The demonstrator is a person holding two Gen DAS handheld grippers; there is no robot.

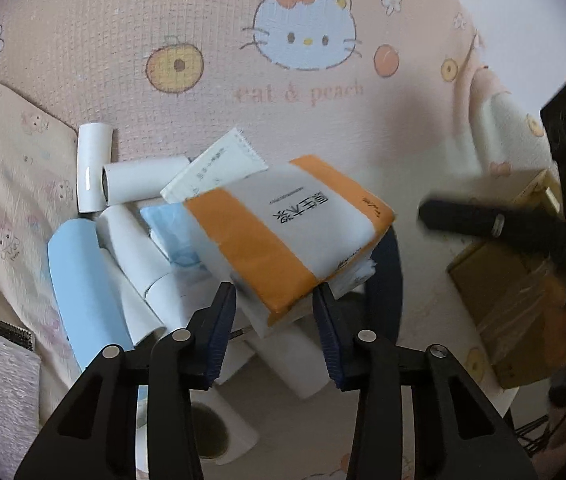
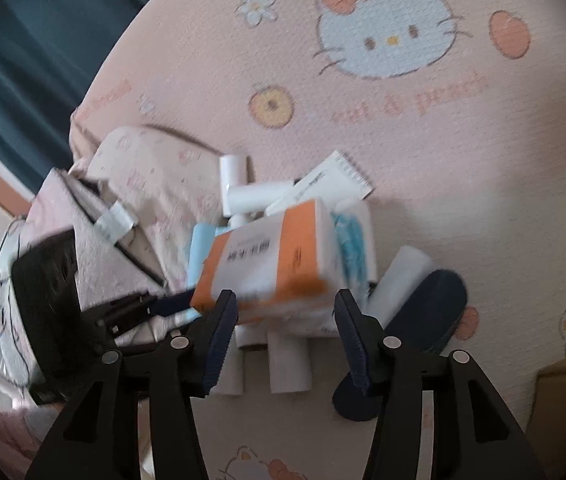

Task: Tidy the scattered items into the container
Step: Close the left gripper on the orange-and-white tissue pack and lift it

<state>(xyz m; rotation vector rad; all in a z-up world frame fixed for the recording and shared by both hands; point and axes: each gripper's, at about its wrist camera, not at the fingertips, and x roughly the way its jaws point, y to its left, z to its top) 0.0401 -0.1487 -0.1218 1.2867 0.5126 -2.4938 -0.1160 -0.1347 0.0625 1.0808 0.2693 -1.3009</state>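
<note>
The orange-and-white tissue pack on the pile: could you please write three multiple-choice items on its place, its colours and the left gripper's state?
1. Where does the tissue pack lie?
A. On top of the pile of white rolls
B. Inside a drawer
C. On a shelf
2. Which colours does the pack show?
A. Green and black
B. Orange and white
C. Red and yellow
3. How do the left gripper's jaws stand?
A. Fully shut, empty
B. Clamped on a roll
C. Apart, either side of the pack's near corner

Answers: 1 A, rolls show beneath it; 2 B, orange bands flank white; 3 C, a gap shows beside each pad.
</note>
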